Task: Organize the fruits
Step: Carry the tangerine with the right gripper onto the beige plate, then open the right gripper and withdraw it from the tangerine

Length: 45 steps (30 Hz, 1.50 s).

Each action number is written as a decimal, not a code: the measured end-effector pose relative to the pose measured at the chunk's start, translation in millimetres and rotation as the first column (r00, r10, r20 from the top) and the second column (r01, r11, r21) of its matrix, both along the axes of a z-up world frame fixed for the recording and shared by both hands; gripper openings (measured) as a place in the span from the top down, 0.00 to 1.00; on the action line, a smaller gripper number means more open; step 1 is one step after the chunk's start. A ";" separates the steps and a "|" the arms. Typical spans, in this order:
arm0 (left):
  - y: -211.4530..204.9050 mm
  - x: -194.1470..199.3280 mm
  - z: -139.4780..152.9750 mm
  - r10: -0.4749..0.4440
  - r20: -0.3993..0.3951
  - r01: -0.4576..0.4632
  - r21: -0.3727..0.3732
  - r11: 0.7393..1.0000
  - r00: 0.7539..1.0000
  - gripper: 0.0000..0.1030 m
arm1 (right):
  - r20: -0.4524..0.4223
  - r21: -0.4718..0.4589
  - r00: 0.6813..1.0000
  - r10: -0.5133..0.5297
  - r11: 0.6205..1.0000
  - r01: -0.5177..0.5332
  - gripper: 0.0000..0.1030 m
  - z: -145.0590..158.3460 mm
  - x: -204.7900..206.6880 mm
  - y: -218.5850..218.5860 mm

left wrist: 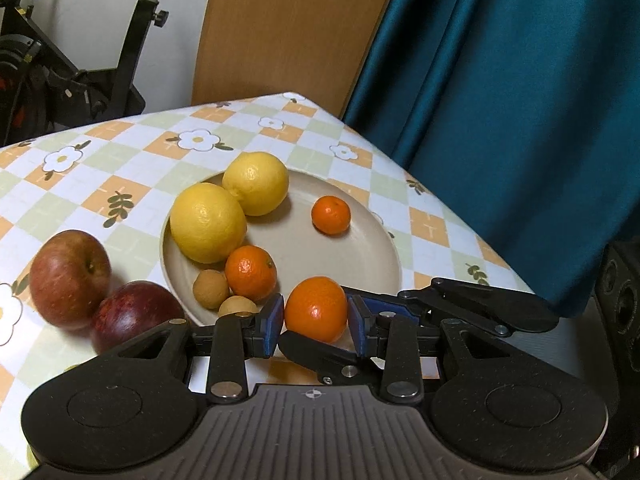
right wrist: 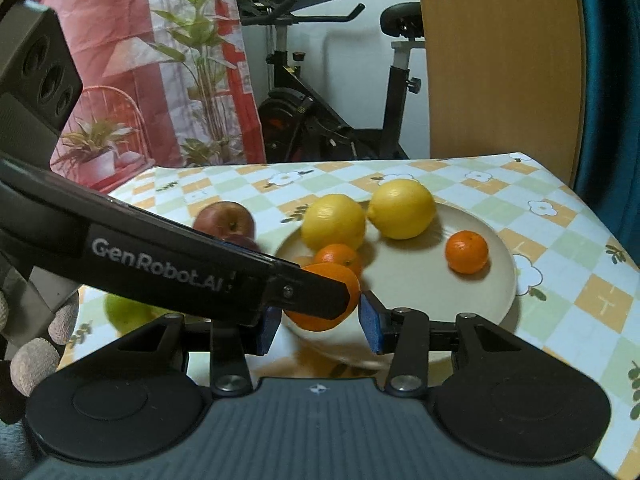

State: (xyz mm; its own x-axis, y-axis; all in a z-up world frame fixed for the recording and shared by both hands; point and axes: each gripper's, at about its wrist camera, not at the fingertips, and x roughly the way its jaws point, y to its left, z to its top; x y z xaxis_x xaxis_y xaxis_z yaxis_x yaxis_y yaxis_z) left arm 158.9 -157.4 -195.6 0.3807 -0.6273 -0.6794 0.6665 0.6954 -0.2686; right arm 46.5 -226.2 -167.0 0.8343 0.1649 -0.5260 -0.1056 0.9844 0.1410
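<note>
At the far left of the left wrist view an exercise bike (left wrist: 60,80) stands behind the table, whose checked, flowered tablecloth (left wrist: 120,168) carries two red apples (left wrist: 70,276) touching each other just off the plate's left rim. The beige plate (left wrist: 320,264) holds two lemons (left wrist: 208,222) pressed side by side on its left half. Below them lie a mandarin (left wrist: 251,272) and two small brown longan-like fruits (left wrist: 211,289), and a lone mandarin (left wrist: 331,215) sits apart toward the right. At the plate's near edge the left gripper (left wrist: 316,320) pinches the held mandarin (left wrist: 316,308), with a blue pad tight against each flank. From the right, the black fingers (left wrist: 320,360) of the other tool cross in, one under the fruit and one behind it. Farther right hang a wooden board (left wrist: 288,28) and a teal curtain (left wrist: 520,120). In the right wrist view a gloved hand (right wrist: 32,356) shows at the lower left, and a green apple (right wrist: 124,312) lies blurred on the cloth beneath the left tool's arm. The right gripper (right wrist: 320,328) has its pads on either side of the same held mandarin, the right pad at its edge. The left tool's finger hides the other side, so I cannot tell whether these jaws press it.
</note>
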 end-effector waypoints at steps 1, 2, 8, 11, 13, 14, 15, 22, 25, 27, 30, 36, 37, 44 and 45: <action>0.0 0.5 -1.3 -0.001 -0.002 0.001 0.005 1.000 1.000 0.64 | -0.005 -0.004 1.000 -0.002 1.000 0.002 0.56 -1.6 1.5 -0.7; -2.7 1.4 -3.6 -0.003 -0.005 0.003 0.014 1.000 1.000 0.64 | -0.010 -0.008 1.000 -0.004 1.000 0.004 0.56 -3.4 2.9 -1.8; -5.4 4.8 -9.5 -0.001 0.001 0.001 0.046 0.999 1.000 0.64 | -0.042 0.005 0.999 -0.019 1.000 0.019 0.56 -14.1 8.5 -6.7; -5.1 4.5 -9.6 -0.001 0.014 0.000 0.065 0.998 1.000 0.64 | -0.052 0.022 0.998 -0.021 1.000 0.022 0.56 -16.1 12.6 -7.5; -4.0 6.4 -9.3 0.003 0.016 -0.004 0.067 0.998 1.000 0.64 | -0.059 0.035 0.998 -0.021 0.999 0.023 0.56 -16.1 14.9 -7.3; -4.0 6.8 -9.1 0.004 0.016 -0.005 0.067 0.998 1.000 0.64 | -0.061 0.042 0.998 -0.022 0.999 0.024 0.56 -16.0 15.6 -6.9; -3.0 6.7 -8.8 0.004 0.018 -0.005 0.068 0.998 1.000 0.64 | -0.062 0.045 0.998 -0.023 0.999 0.026 0.56 -16.0 16.0 -6.3; -2.1 11.6 -8.6 0.015 0.024 -0.017 0.068 0.998 1.000 0.64 | -0.071 0.067 0.997 -0.032 0.997 0.037 0.56 -15.3 21.1 -2.5; -2.6 11.5 -8.8 0.019 0.024 -0.021 0.066 0.998 1.000 0.64 | -0.076 0.069 0.997 -0.033 0.997 0.038 0.55 -14.8 23.2 -2.9; -2.1 11.5 -8.3 0.023 0.022 -0.025 0.065 0.998 0.999 0.64 | -0.079 0.065 0.996 -0.033 0.997 0.038 0.54 -14.3 23.8 -2.4; 2.4 10.2 -6.0 0.035 0.018 -0.036 0.047 0.998 0.999 0.64 | -0.080 0.059 0.996 -0.036 0.997 0.041 0.54 -13.3 23.1 -2.0; 20.4 6.6 7.9 0.068 0.028 -0.067 -0.016 0.998 0.997 0.64 | -0.070 0.054 0.997 -0.039 0.998 0.043 0.54 -9.2 16.6 -0.7; 26.5 6.1 12.0 0.078 0.029 -0.077 -0.033 0.996 0.997 0.64 | -0.066 0.051 0.997 -0.038 0.998 0.041 0.53 -7.8 15.1 0.0; 78.6 5.2 37.8 0.204 0.045 -0.199 -0.098 0.975 0.978 0.63 | -0.027 0.056 0.999 -0.036 0.998 0.038 0.53 5.9 7.1 4.1; 87.7 3.9 41.0 0.227 0.057 -0.221 -0.099 0.970 0.972 0.63 | -0.021 0.058 0.999 -0.032 0.998 0.033 0.53 8.0 6.5 5.9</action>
State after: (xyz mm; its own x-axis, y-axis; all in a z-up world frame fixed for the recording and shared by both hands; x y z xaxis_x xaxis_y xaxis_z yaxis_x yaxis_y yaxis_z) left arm 162.8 -69.8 -154.7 0.5616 -0.5791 -0.5910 0.5153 0.8036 -0.2977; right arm 53.0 -220.3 -158.9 0.8290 0.1688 -0.5332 -0.0702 0.9772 0.2002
